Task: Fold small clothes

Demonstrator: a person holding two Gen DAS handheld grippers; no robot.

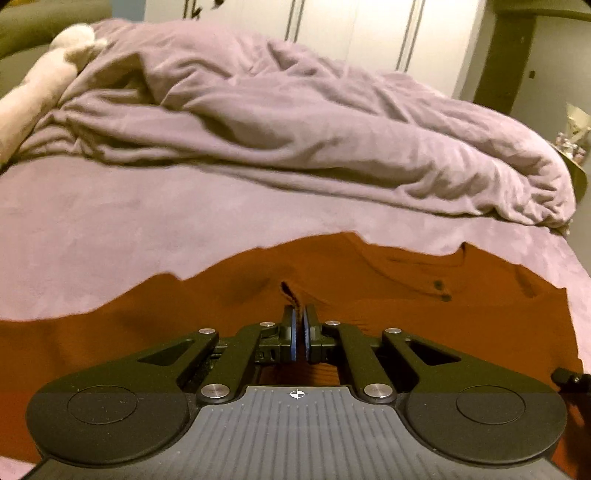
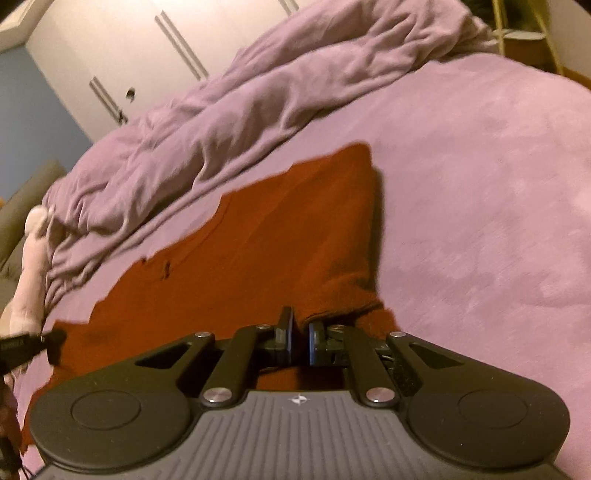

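A rust-orange garment (image 1: 369, 280) with two dark buttons (image 1: 439, 285) lies spread on the purple bed sheet (image 1: 110, 221). In the left wrist view my left gripper (image 1: 300, 314) is low over the cloth near its neckline, its jaws shut on a small raised pinch of the fabric. In the right wrist view the same garment (image 2: 258, 240) runs from the lower left to a corner at the upper middle. My right gripper (image 2: 301, 321) is at the garment's near right edge, shut on a bunched fold of the cloth. The cloth under both gripper bodies is hidden.
A crumpled purple duvet (image 1: 295, 129) is heaped across the far side of the bed. A pale plush toy (image 1: 37, 85) lies at the far left. White wardrobe doors (image 1: 332, 29) stand behind. Bare sheet (image 2: 480, 221) stretches right of the garment.
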